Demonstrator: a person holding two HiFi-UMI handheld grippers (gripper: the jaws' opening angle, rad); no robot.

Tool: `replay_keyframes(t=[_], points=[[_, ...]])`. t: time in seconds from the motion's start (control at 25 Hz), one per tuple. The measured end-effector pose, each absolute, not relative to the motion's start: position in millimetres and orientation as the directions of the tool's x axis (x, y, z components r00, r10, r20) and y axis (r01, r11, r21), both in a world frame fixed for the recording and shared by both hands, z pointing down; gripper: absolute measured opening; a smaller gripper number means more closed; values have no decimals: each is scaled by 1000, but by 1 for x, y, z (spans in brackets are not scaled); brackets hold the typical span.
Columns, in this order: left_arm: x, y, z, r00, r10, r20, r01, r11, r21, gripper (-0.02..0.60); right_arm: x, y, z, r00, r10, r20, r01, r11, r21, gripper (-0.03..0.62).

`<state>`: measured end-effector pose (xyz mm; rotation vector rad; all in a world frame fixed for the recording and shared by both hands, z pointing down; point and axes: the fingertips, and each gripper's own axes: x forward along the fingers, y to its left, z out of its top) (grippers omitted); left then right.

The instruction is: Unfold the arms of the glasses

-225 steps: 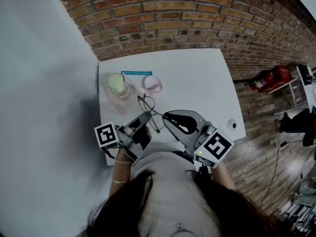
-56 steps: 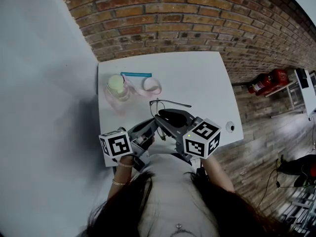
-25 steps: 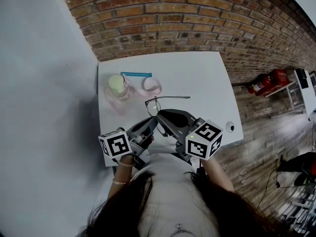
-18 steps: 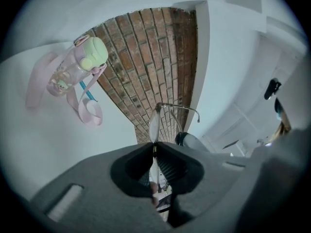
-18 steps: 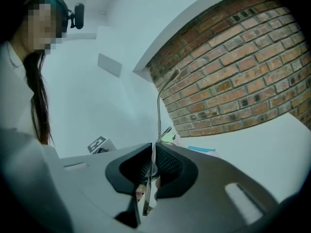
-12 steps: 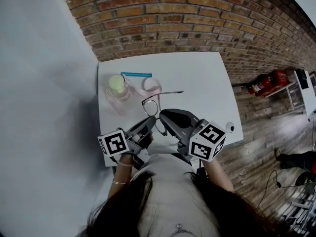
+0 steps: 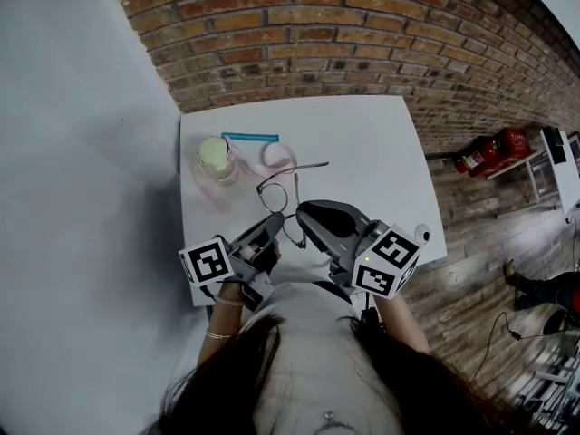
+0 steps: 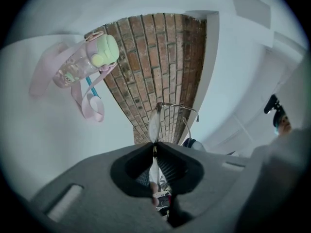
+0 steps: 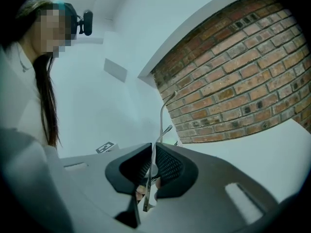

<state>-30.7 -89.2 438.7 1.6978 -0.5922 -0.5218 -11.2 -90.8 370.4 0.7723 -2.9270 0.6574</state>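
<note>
Thin dark-rimmed glasses (image 7: 273, 194) hang above the white table (image 7: 381, 152), held from both sides. My left gripper (image 7: 278, 218) is shut on the frame beside a lens (image 8: 154, 125); in the left gripper view one arm (image 8: 178, 106) runs across above the lens. My right gripper (image 7: 303, 213) is shut on the other thin arm (image 9: 162, 114), which rises straight out of its jaws. In the head view one arm (image 7: 311, 166) sticks out to the right, away from the lenses. Both grippers sit close together at the table's near edge.
A clear pink bottle (image 7: 215, 159) with a pale green lid stands at the table's back left, its pink strap (image 7: 281, 156) looped beside it. A blue stick (image 7: 250, 137) lies behind them. A brick wall (image 7: 362, 34) borders the far side; a red extinguisher (image 7: 494, 148) is on the floor at right.
Over the last second the glasses drifted left and farther from me, and the outstretched arm's tip swung left. Nine seconds ago the glasses lay lower with the grippers spread wider apart.
</note>
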Motion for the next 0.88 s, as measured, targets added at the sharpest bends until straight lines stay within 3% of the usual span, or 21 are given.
replay_keyframes(t=[0.88], points=[[-38, -93, 437, 747, -661, -72, -43, -156, 987, 23, -6, -87, 359, -878, -469, 94, -469, 804, -366, 32]])
